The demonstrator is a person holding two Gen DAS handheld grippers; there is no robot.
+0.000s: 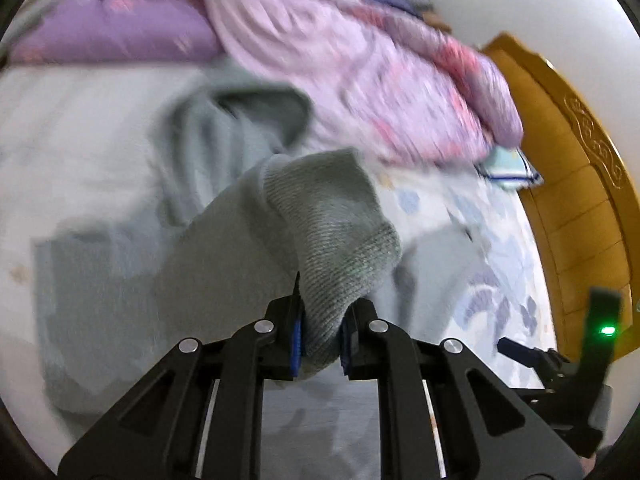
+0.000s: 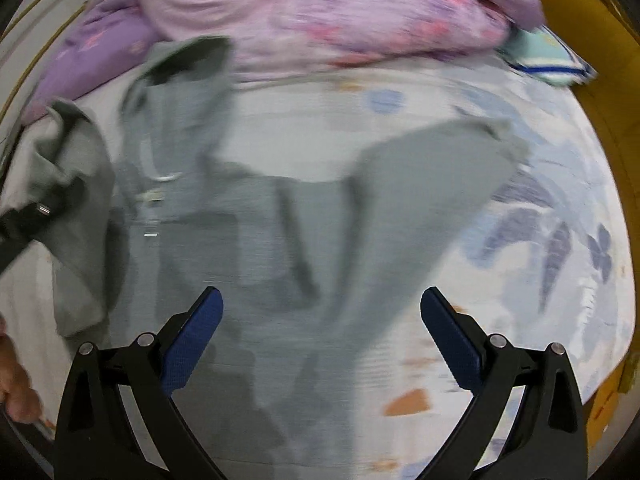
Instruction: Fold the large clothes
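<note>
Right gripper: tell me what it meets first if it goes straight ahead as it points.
The right gripper, jaws wide open and empty, points at the grey hoodie spread on the floral bedsheet. It would probably meet the hoodie's body first; motion blur leaves depth uncertain.

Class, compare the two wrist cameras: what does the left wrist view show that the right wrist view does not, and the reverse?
Only the left wrist view shows the left gripper clamped on the grey hoodie's ribbed cuff. Only the right wrist view shows the right gripper wide open, holding nothing, above the other sleeve. Both show the grey hoodie on the floral sheet, with the purple quilt behind.
</note>
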